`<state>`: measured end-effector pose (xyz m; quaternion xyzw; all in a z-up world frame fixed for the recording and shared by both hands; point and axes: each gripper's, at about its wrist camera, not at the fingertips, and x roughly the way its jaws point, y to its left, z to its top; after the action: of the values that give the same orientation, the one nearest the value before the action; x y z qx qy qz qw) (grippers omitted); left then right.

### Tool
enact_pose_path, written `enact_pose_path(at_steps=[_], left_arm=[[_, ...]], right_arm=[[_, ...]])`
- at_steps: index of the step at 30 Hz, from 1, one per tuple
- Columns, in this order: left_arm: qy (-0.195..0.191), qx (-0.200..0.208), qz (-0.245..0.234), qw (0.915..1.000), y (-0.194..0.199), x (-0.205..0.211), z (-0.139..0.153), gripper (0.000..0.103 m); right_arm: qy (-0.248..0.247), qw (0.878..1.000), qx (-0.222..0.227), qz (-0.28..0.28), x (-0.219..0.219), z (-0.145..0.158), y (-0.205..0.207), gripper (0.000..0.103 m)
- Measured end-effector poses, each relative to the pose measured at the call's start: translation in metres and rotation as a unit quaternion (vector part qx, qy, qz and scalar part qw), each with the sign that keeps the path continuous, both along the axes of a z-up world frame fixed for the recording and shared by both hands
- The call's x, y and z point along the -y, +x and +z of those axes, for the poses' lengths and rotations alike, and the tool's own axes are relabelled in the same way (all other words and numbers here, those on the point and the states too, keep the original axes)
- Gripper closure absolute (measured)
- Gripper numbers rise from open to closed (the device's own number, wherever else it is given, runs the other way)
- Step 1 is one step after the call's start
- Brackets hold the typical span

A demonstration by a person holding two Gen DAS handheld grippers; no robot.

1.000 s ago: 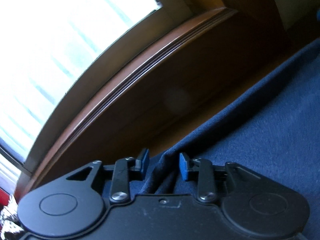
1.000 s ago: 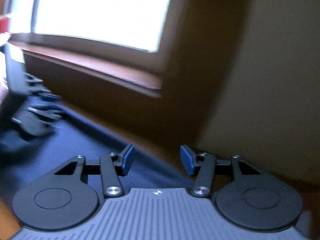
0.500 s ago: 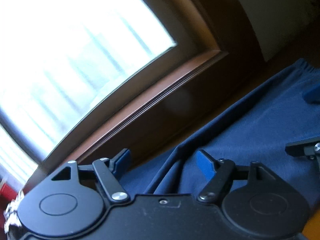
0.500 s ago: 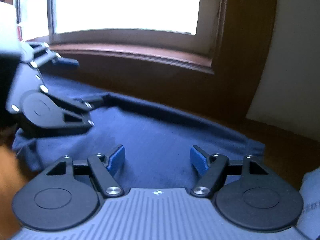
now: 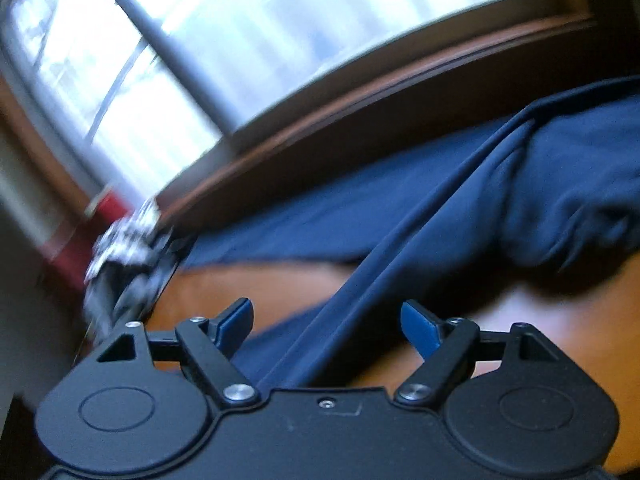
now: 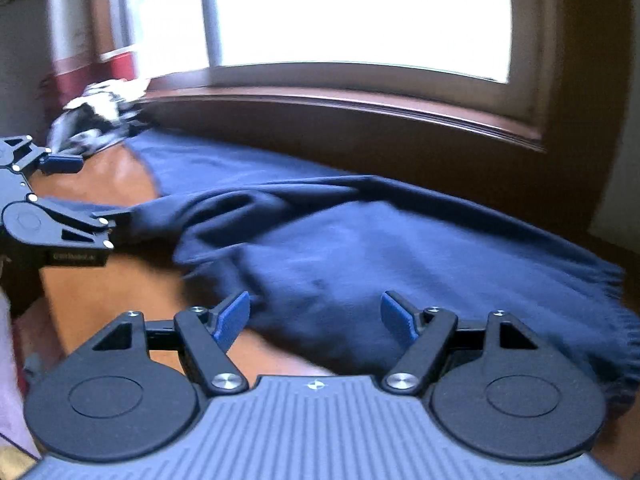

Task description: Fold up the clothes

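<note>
Under the bright window [image 6: 360, 12], on the brown table [image 6: 120, 168], the navy garment [image 6: 380, 248] lies rumpled, released: the left tool [image 5: 326, 322], pinched earlier, is now spread wide, as is the right tool [image 6: 316, 314].

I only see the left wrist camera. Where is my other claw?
Observer: The right claw is open, pointing at the near edge of the navy garment.
Operator: What does my left claw look like from there?
Observer: The left claw is open too, side-on, and a bunched fold of the garment reaches its lower fingertip.
Operator: Anything else I'm missing?
Observer: Something pale pink sits at the left edge of the right wrist view. I cannot tell what it is.
</note>
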<state>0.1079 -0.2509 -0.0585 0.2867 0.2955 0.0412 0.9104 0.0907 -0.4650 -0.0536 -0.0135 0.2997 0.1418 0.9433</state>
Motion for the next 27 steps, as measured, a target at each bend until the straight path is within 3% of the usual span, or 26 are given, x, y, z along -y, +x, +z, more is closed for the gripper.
enact_pose_path(at_steps=[4, 7, 12, 16, 19, 22, 24, 27], left_arm=[[-0.006, -0.011, 0.062, 0.998, -0.014, -0.059, -0.003, 0.024], [-0.025, -0.024, 0.077, 0.9965, -0.008, -0.092, -0.013, 0.024], [-0.051, -0.042, 0.028, 0.9974, -0.016, -0.13, -0.015, 0.024], [-0.057, -0.058, -0.019, 0.9965, -0.01, -0.148, -0.024, 0.024], [-0.072, -0.068, -0.043, 0.9942, -0.005, -0.16, -0.026, 0.024], [-0.077, -0.067, -0.059, 0.993, -0.003, -0.166, -0.028, 0.024], [-0.078, -0.062, -0.056, 0.9935, 0.002, -0.166, -0.029, 0.024], [-0.084, -0.063, -0.043, 0.9935, 0.012, -0.163, -0.028, 0.024]], right_arm=[[0.021, 0.998, 0.009, 0.061, -0.029, 0.016, 0.007, 0.028], [0.036, 0.991, 0.008, 0.129, -0.065, 0.025, 0.026, 0.027], [-0.003, 0.972, -0.001, 0.236, -0.158, 0.018, 0.064, 0.027], [-0.059, 0.948, -0.004, 0.311, -0.236, 0.0, 0.085, 0.028], [-0.1, 0.939, -0.009, 0.328, -0.265, -0.012, 0.093, 0.03], [-0.141, 0.929, -0.015, 0.342, -0.292, -0.023, 0.101, 0.053], [-0.132, 0.937, -0.033, 0.323, -0.297, -0.021, 0.11, 0.09], [-0.105, 0.947, -0.014, 0.303, -0.292, -0.003, 0.109, 0.092]])
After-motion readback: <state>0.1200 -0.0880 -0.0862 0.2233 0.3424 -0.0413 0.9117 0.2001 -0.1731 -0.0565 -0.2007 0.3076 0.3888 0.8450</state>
